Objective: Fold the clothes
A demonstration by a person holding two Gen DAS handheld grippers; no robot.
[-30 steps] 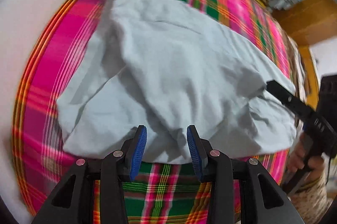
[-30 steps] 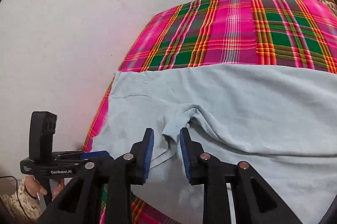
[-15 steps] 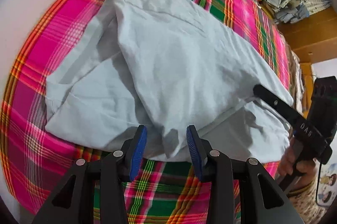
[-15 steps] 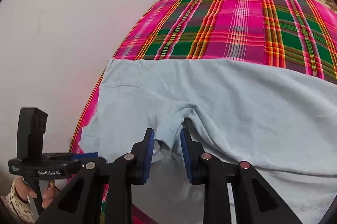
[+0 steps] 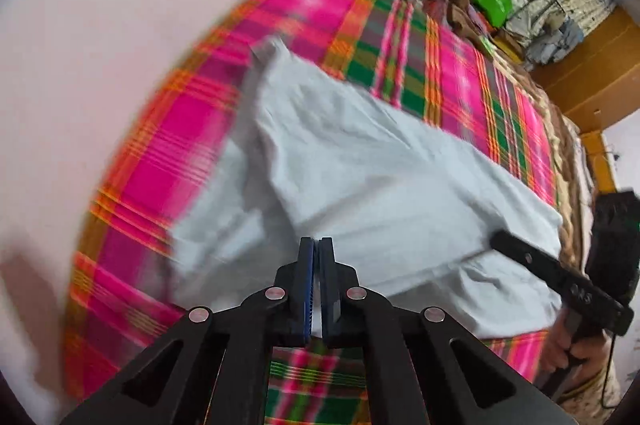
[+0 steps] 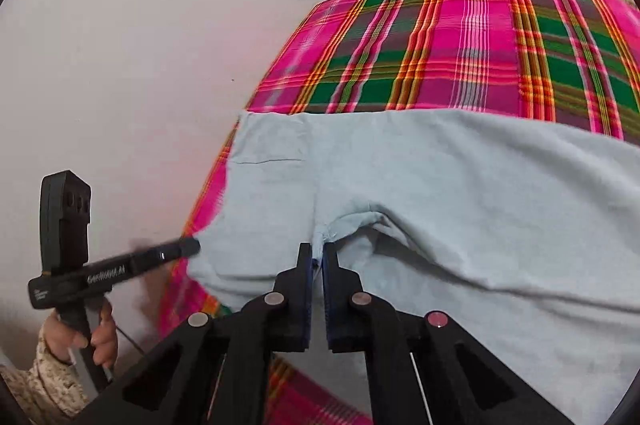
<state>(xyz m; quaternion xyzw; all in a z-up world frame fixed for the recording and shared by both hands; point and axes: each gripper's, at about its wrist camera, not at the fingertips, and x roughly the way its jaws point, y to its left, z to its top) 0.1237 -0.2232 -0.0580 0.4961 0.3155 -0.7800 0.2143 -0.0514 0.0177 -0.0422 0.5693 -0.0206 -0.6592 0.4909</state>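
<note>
On the plaid bed [image 6: 460, 45], both tongs grip the pale shirt's [image 5: 380, 185] near edge: left tongs [image 5: 316, 245] clamped, right tongs [image 6: 317, 251] closing on a fold.

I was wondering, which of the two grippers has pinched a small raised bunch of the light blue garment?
The right gripper: a gathered tuft of the light blue garment rises between its closing pads. The left gripper clamps a flatter edge instead.
</note>
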